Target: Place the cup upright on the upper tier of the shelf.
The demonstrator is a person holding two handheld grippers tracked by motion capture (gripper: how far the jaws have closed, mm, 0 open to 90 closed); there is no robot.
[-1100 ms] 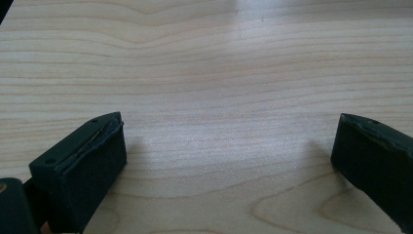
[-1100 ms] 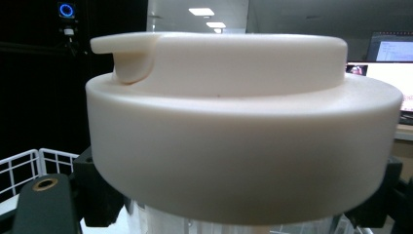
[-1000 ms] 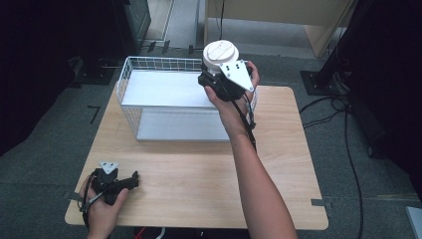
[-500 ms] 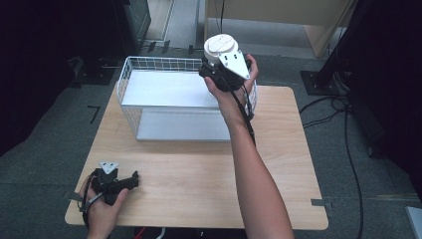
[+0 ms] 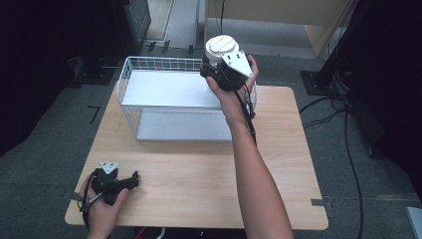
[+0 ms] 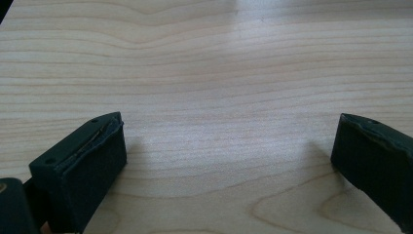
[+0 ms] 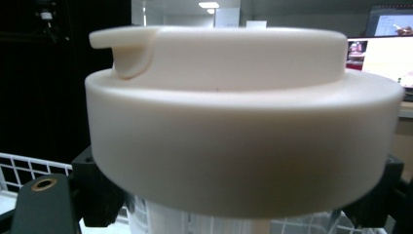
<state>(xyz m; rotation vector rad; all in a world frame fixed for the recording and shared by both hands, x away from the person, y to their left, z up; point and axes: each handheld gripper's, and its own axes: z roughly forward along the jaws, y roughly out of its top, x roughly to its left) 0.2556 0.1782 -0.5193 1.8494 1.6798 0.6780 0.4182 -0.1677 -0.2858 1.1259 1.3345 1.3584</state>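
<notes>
Gripping a jar (image 5: 220, 50) just under its smooth cream lid (image 7: 243, 122), the right gripper (image 5: 215, 69) held it upright above the wire basket's (image 5: 149, 64) far right corner, slightly higher than half a second before. The left gripper (image 5: 133, 179) rested on the wooden counter (image 5: 199, 169), fingers (image 6: 83, 161) spread, unmoved.

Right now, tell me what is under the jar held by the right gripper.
Under the jar sits the wire basket with its white shelf. The hand hides the jar's lower body.
</notes>
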